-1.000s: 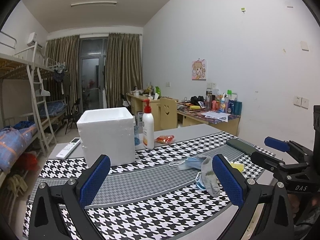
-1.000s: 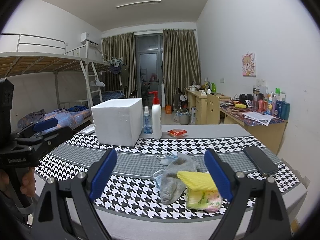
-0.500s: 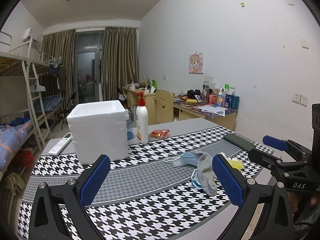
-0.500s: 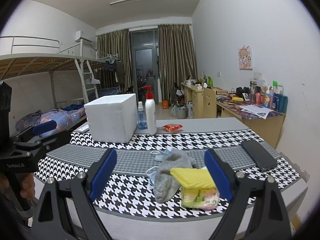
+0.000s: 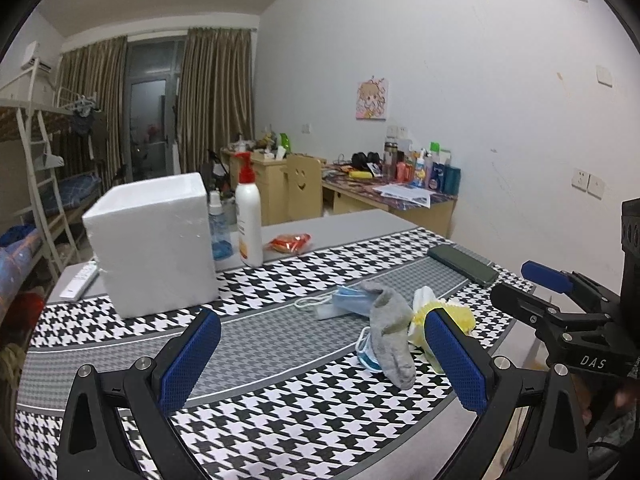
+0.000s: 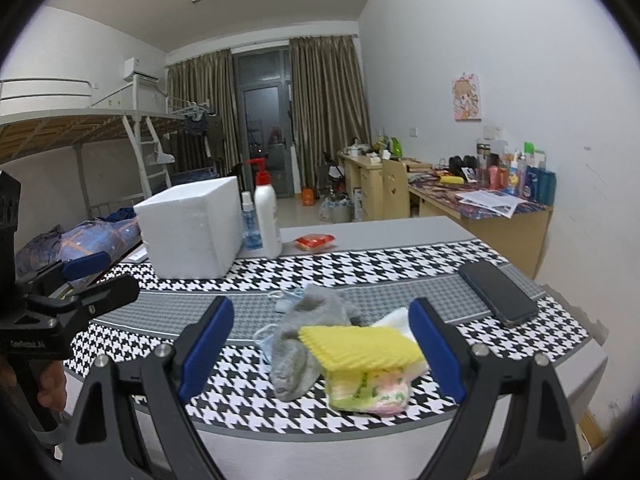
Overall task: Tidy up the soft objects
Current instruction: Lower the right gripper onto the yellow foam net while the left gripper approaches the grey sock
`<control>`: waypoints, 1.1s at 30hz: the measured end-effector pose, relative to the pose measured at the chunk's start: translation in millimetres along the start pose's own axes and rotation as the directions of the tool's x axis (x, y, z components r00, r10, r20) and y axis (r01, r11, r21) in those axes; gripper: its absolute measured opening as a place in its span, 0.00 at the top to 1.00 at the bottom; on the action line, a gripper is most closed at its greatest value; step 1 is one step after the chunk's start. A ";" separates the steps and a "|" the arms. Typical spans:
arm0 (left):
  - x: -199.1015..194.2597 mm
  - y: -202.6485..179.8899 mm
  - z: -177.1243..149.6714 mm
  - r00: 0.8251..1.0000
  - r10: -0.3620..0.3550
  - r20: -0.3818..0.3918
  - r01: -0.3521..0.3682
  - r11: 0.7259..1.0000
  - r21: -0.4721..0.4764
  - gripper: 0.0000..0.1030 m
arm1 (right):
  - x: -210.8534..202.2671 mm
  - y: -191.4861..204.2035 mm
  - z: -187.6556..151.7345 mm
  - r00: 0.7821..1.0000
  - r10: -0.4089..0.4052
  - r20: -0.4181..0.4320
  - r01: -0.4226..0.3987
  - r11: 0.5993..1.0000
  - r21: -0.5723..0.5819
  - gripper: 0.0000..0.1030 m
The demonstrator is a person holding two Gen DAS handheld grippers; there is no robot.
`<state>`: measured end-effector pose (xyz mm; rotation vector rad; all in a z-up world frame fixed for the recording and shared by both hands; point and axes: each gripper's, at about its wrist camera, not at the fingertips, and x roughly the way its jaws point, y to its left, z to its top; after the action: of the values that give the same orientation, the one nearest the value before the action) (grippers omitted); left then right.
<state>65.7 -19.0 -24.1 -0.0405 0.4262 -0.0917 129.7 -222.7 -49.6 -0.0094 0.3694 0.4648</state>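
Near the right front corner of the houndstooth tablecloth [image 6: 400, 264] the soft things lie heaped and unsorted: a limp grey sock [image 6: 304, 344], a ribbed yellow sponge [image 6: 360, 346] touching it, blue face masks [image 5: 352, 300] underneath. Both the left gripper [image 5: 320, 364] and right gripper [image 6: 322, 350] gape wide, holding nothing. The white foam box [image 5: 152, 248] (presumably the destination) stands at the back left.
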 end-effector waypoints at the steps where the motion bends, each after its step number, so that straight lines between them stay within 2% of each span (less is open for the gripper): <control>1: 2.3 -0.7 -0.3 1.000 -0.005 -0.005 0.005 1.000 0.000 0.01 | 1.0 -2.4 0.1 1.000 -0.004 -0.003 0.004 1.000 0.002 0.11; 19: 49.2 -18.7 -5.0 0.991 -0.077 -0.107 0.078 0.997 -0.002 0.01 | 17.4 -24.9 -14.4 0.996 -0.031 -0.089 0.030 1.000 -0.008 0.11; 27: 64.3 -16.0 -7.0 0.987 -0.077 -0.143 0.079 0.997 0.007 0.01 | 29.2 -21.9 -23.9 0.991 -0.003 -0.131 0.000 1.000 -0.026 0.11; 33: 72.6 -7.0 -10.4 0.982 -0.077 -0.172 0.073 0.997 -0.032 0.01 | 42.8 -15.2 -32.5 0.986 -0.015 -0.166 0.000 0.996 -0.087 0.11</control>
<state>126.6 -33.2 -62.9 -0.0743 0.5996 -0.1649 160.6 -220.6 -96.1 -0.1346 0.5127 0.4736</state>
